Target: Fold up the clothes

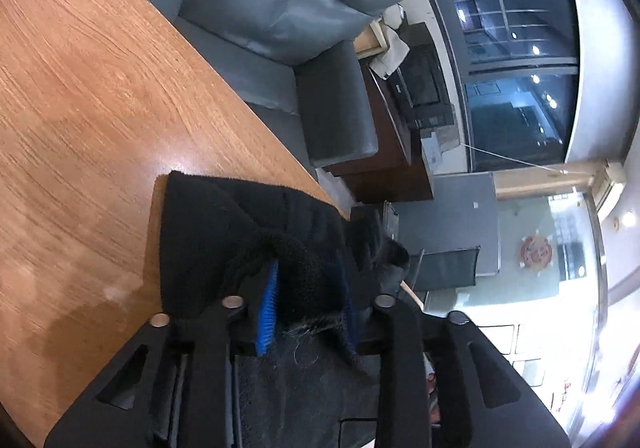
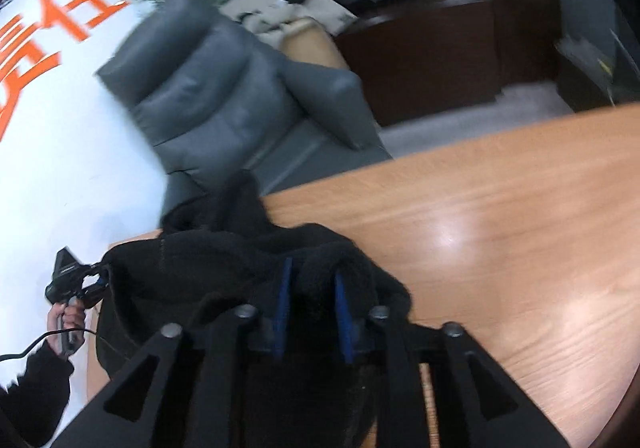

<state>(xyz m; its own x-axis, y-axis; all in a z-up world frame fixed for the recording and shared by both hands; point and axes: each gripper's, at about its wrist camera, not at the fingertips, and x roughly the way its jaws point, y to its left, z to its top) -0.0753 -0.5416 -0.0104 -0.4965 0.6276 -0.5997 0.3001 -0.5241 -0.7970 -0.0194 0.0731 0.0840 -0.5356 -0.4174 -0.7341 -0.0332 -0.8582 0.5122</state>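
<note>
A black fleece garment point(image 1: 224, 224) hangs over the wooden table point(image 1: 92, 95). My left gripper point(image 1: 306, 288) is shut on a bunched fold of it, between blue pads point(image 1: 268, 308). In the right wrist view the same black garment point(image 2: 224, 260) drapes over the table's far corner, and my right gripper point(image 2: 312, 296) is shut on another fold between its blue pads point(image 2: 285, 300). Both grippers hold the cloth a little above the table point(image 2: 500, 232). The other gripper point(image 2: 74, 280) and the hand holding it show at far left in the right wrist view.
A grey leather armchair point(image 1: 272, 7) stands just past the table edge, also in the right wrist view point(image 2: 216, 95). A dark wooden cabinet point(image 1: 392, 151) with a printer stands beyond it. Glass walls are at the right.
</note>
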